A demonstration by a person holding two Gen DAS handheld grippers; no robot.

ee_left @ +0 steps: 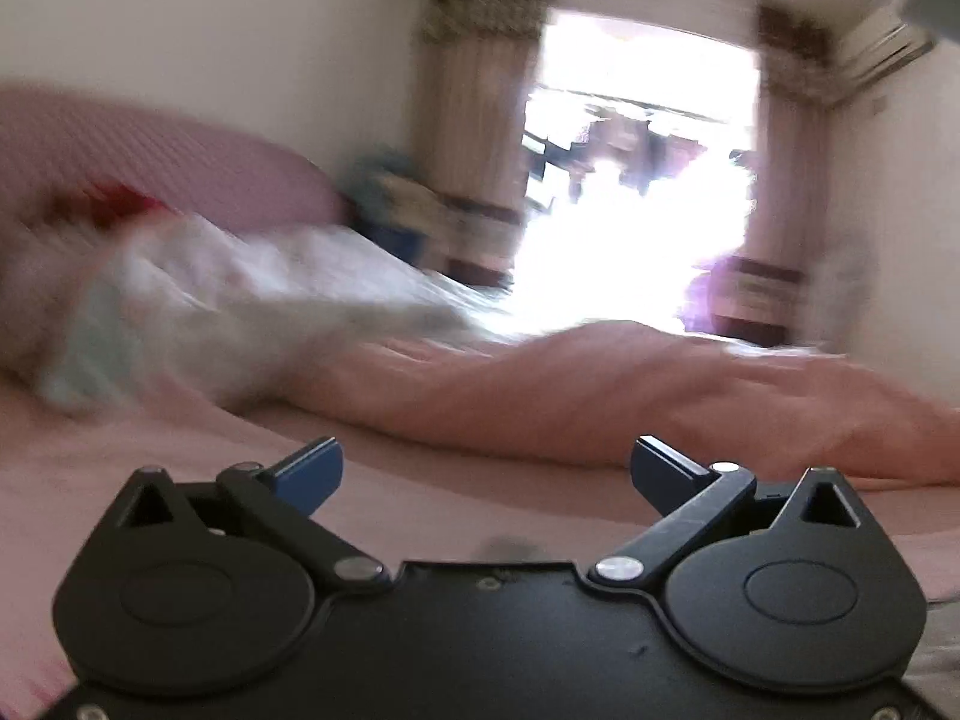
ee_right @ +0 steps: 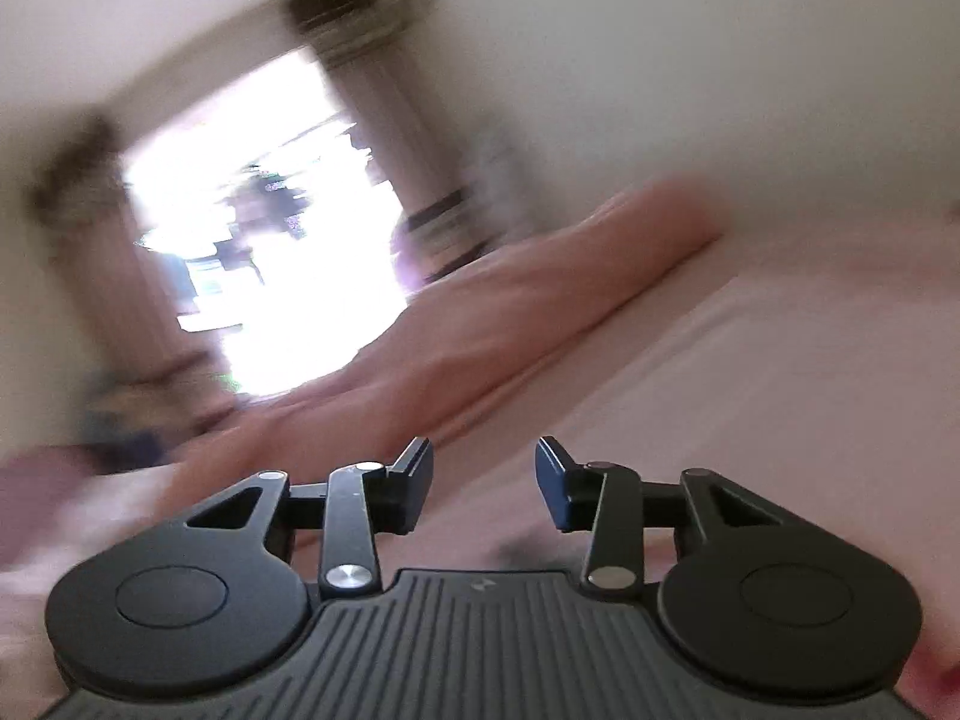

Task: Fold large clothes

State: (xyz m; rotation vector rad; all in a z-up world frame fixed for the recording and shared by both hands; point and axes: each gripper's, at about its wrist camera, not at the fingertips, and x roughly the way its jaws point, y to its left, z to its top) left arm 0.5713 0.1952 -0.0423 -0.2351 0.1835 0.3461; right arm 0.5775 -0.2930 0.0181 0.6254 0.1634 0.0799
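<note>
A large salmon-pink garment [ee_left: 600, 396] lies bunched in a long ridge across the pink bed sheet [ee_left: 180, 468]. My left gripper [ee_left: 486, 468] is wide open and empty, just above the sheet, short of the garment. In the right wrist view the same garment [ee_right: 480, 348] runs diagonally from lower left to upper right. My right gripper [ee_right: 483, 486] is open and empty, over the sheet [ee_right: 750, 390] beside the garment's near edge. Both views are motion-blurred.
A crumpled white and pale green heap of bedding [ee_left: 198, 312] lies on the left of the bed by the pink headboard [ee_left: 150, 156]. A bright window with curtains [ee_left: 636, 180] is behind the bed. Walls close the room to the right.
</note>
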